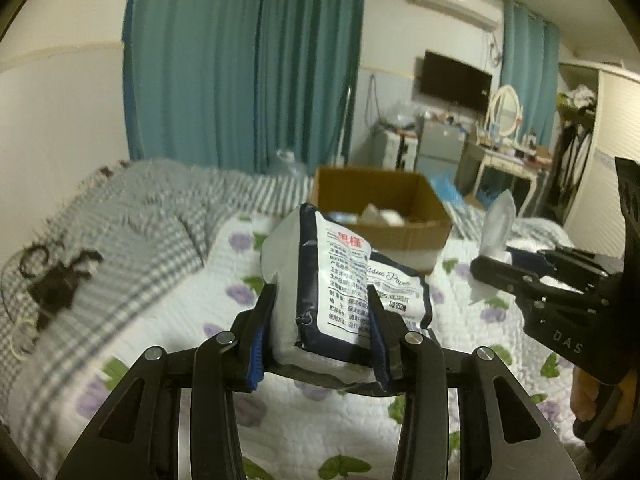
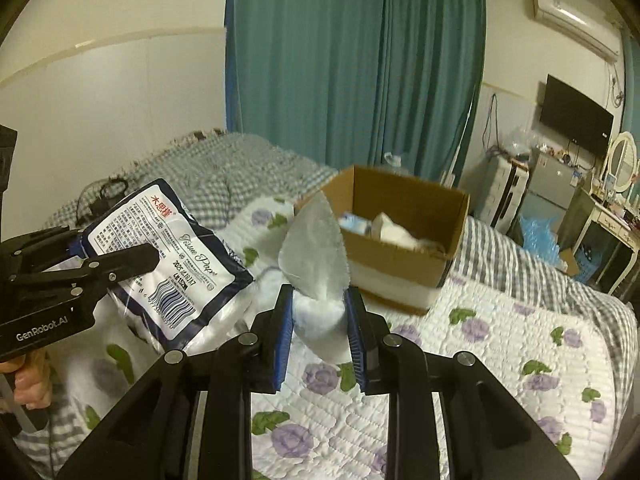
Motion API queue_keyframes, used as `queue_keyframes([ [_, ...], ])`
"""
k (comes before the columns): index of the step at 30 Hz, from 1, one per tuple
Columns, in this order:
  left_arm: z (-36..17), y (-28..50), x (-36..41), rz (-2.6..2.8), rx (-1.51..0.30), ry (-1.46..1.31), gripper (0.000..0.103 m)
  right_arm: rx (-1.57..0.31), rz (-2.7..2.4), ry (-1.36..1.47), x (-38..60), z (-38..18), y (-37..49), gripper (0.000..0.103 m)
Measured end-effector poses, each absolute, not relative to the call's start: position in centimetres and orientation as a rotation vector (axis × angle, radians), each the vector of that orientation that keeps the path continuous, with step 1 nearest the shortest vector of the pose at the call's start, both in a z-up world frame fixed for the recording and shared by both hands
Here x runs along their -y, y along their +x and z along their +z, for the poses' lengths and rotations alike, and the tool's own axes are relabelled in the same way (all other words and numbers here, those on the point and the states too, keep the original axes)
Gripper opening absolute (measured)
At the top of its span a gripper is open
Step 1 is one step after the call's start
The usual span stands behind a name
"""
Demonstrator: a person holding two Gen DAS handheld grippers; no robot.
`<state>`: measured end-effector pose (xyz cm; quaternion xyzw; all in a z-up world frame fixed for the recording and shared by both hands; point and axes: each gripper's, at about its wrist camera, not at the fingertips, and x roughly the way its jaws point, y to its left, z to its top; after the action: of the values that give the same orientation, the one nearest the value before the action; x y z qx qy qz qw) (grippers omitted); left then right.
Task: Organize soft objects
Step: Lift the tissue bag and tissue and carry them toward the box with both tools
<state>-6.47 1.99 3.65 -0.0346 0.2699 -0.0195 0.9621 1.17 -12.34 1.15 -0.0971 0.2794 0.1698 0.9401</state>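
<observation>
My left gripper [image 1: 320, 316] is shut on a white and navy tissue pack [image 1: 332, 280] and holds it above the floral quilt; the pack also shows in the right wrist view [image 2: 168, 264]. My right gripper [image 2: 320, 320] is shut on a small clear packet of white soft material [image 2: 316, 256], also seen at the right of the left wrist view [image 1: 498, 224]. An open cardboard box [image 1: 420, 236] stands on the bed beyond both grippers and holds several white soft items [image 2: 392, 232].
The bed has a floral quilt [image 2: 480, 352] and a grey checked blanket [image 1: 120, 232]. A black cable [image 1: 56, 276] lies on the blanket. Teal curtains, a fridge, a dressing table [image 1: 508, 160] and a wardrobe stand behind.
</observation>
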Motion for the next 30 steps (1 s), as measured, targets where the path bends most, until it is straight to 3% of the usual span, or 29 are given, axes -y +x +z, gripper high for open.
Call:
queue_keyframes([
  [19,12.7,-8.3,-3.5,-0.006,-0.318,-0.042,0.041,-0.343,0.300,-0.145,13.1,11.6,-4.2,0.025],
  [30,15.7,-5.0,-3.5,-0.035,-0.259,-0.035,0.041,-0.268,0.300,-0.170,12.5,15.3,-3.1,0.025],
])
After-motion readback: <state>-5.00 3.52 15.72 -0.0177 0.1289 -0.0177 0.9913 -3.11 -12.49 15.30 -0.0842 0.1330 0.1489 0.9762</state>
